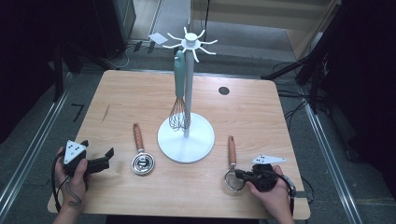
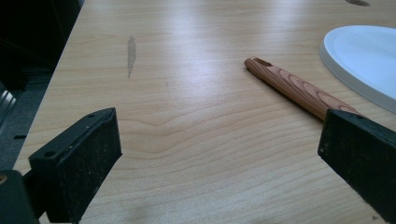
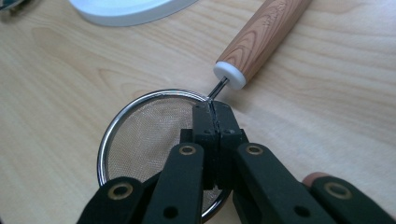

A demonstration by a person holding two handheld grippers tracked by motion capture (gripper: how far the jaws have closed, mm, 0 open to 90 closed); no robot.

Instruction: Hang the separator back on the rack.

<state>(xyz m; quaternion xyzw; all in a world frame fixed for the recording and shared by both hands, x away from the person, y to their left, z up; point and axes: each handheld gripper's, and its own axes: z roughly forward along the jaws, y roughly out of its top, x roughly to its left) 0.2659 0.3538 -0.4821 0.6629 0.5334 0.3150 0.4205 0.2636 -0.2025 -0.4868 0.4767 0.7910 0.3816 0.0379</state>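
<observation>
At a wooden counter (image 1: 140, 93), the right claw (image 3: 212, 112) has its jaws pinched together on the thin wire neck of a small mesh strainer (image 3: 149, 135), just where the wire meets the metal rim; the wood-grain handle (image 3: 261, 32) runs away beyond the claw's tips, and the sieve bowl lies flat on the counter beneath and to one side of them. The grip is narrow and sits far from the handle's weight, so a lift from here could let the strainer swivel or slip out of the pads, and a swinging handle might strike the white stand's base (image 3: 130, 9) lying ahead of the claw. The left claw (image 2: 219, 140) rests low with its jaws wide apart and nothing between them; a second wooden handle (image 2: 299, 88), that of a steel measuring cup (image 1: 143, 163), lies just ahead of its far jaw. A teal-handled whisk (image 1: 179, 93) hangs on the stand.
</observation>
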